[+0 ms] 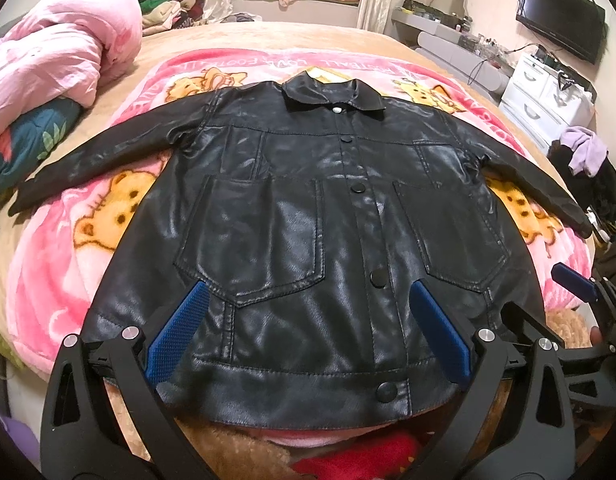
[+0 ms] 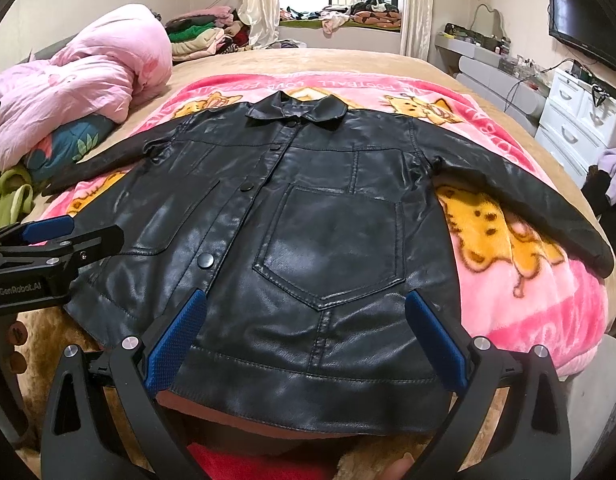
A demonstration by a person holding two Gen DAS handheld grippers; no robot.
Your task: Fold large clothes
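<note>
A black leather jacket (image 1: 308,208) lies flat and buttoned on the bed, front up, collar at the far end and both sleeves spread out to the sides. The same jacket (image 2: 308,220) fills the right wrist view. My left gripper (image 1: 308,300) hovers open over the hem near the button line, its blue pads wide apart with nothing between them. My right gripper (image 2: 308,312) is open above the jacket's right-hand pocket and hem. Each gripper shows at the edge of the other's view.
The jacket rests on a pink cartoon blanket (image 1: 48,280) over a tan bedspread (image 1: 348,40). A pink duvet (image 1: 60,48) is heaped at the far left. White drawers (image 1: 548,96), a wall television (image 1: 560,20) and a clothes pile (image 1: 588,160) stand on the right.
</note>
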